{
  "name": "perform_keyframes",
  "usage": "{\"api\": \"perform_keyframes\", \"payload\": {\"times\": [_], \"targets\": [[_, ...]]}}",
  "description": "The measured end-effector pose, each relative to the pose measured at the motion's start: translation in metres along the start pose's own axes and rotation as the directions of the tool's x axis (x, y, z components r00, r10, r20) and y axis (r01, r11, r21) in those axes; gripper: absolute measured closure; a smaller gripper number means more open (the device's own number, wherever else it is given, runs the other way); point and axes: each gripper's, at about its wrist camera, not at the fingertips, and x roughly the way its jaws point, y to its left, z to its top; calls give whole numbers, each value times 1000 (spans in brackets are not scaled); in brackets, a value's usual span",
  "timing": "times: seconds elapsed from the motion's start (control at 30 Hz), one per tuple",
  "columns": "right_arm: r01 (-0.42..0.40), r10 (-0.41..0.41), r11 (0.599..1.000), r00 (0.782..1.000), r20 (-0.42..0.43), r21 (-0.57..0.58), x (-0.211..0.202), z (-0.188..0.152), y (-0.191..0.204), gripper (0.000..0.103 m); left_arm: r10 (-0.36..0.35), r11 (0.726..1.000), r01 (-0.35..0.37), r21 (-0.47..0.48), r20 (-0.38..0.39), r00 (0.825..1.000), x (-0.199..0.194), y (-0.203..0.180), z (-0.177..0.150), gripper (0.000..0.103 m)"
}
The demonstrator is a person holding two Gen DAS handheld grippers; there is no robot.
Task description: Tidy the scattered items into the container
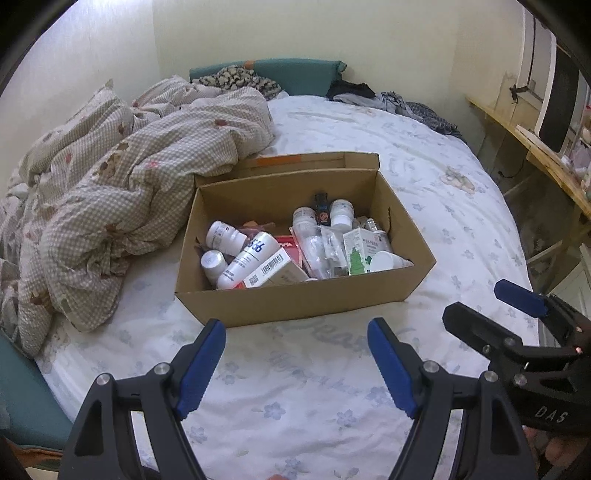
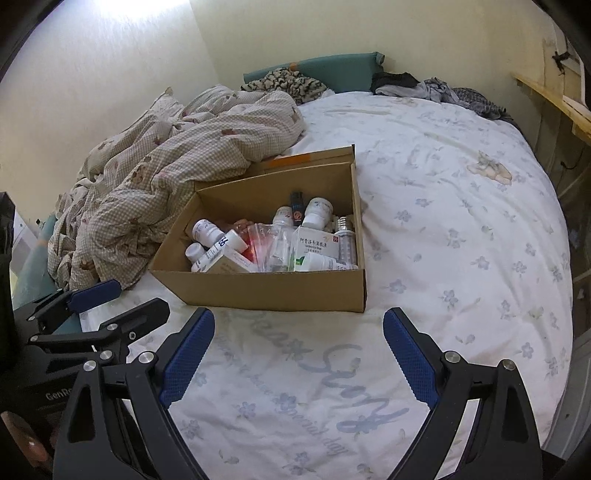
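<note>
On the bed's floral sheet (image 2: 461, 236), beside a rumpled checked duvet (image 1: 110, 184), sits an open cardboard box (image 1: 295, 299) filled with white medicine bottles (image 1: 221, 234) and cartons (image 2: 314, 243). Both the left gripper (image 1: 297, 363) and right gripper (image 2: 299, 356) hover spread, holding nothing, near the box's front wall.

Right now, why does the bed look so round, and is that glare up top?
Left wrist view: the fisheye lens bows the bed sheet and darkens the corners; the cardboard box stays sharp. Right wrist view: same curving, with a blown-out bright patch on the wall.
</note>
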Motion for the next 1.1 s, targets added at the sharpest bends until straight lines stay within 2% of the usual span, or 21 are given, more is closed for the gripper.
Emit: {"api": "perform_keyframes", "payload": {"times": [1.1], "targets": [[14,-14,1000,1000,15,-3,1,-3,2,8,20,999,-20,39,-2,1000,2,-3,-1,23]]}}
